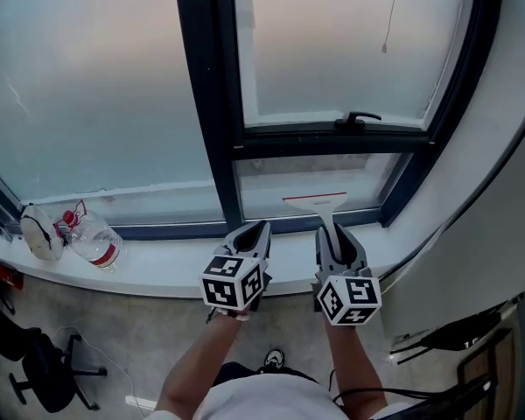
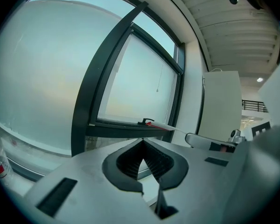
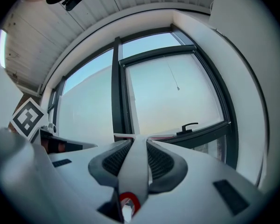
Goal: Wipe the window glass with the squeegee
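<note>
behind right gripper (image 1: 334, 231), squeegee (image 1: 318, 201) handle hidden

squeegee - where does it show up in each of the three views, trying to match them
Head view: the squeegee is lower centre, before the lower right pane, its handle in the right gripper.
Left gripper view: centre right, a red-edged blade.
Right gripper view: bottom centre, its handle clamped between the jaws.
Shared landmark: the black window handle.
</note>
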Action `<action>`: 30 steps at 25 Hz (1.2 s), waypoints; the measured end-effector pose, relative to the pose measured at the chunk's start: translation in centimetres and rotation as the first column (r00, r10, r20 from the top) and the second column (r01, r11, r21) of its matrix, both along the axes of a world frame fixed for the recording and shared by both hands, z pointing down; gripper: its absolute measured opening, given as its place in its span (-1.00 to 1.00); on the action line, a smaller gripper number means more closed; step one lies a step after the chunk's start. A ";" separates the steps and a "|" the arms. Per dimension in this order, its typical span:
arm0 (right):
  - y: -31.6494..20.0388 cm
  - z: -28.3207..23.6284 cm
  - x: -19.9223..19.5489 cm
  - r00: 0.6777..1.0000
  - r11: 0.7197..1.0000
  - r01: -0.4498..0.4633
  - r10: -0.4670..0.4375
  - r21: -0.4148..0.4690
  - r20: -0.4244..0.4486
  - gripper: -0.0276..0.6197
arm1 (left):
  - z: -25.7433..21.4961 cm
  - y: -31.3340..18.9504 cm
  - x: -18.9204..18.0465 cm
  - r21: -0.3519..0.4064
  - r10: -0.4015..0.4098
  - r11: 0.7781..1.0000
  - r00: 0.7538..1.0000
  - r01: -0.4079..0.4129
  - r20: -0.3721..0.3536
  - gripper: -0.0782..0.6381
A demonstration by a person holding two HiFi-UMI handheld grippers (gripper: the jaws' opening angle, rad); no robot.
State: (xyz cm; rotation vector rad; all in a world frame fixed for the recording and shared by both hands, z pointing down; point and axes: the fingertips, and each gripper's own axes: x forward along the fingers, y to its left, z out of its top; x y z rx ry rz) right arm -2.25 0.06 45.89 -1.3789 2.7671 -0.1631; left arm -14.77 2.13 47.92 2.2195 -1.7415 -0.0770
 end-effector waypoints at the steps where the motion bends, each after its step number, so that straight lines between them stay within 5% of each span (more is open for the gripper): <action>1: -0.5 -0.4 -0.1 1.000 1.000 0.002 -0.002 0.008 0.002 -0.63 | -0.2 -0.5 -0.2 0.000 0.000 1.000 1.000 0.000 0.001 -0.78; 14: -5.7 -4.1 -2.9 0.999 0.996 0.031 -0.033 0.088 0.018 -0.63 | -3.3 -5.4 -2.0 0.027 0.002 1.000 1.000 -0.002 0.006 -0.78; 21: -10.4 -10.0 -6.7 0.999 0.981 0.021 -0.028 0.194 0.030 -0.63 | -8.2 -10.5 -5.9 0.066 -0.040 0.997 0.997 0.035 0.069 -0.78; 30: -18.4 -19.9 -12.6 0.997 0.936 -0.044 0.018 0.348 0.076 -0.63 | -18.6 -17.7 -10.7 0.247 0.011 0.969 0.996 -0.032 0.086 -0.78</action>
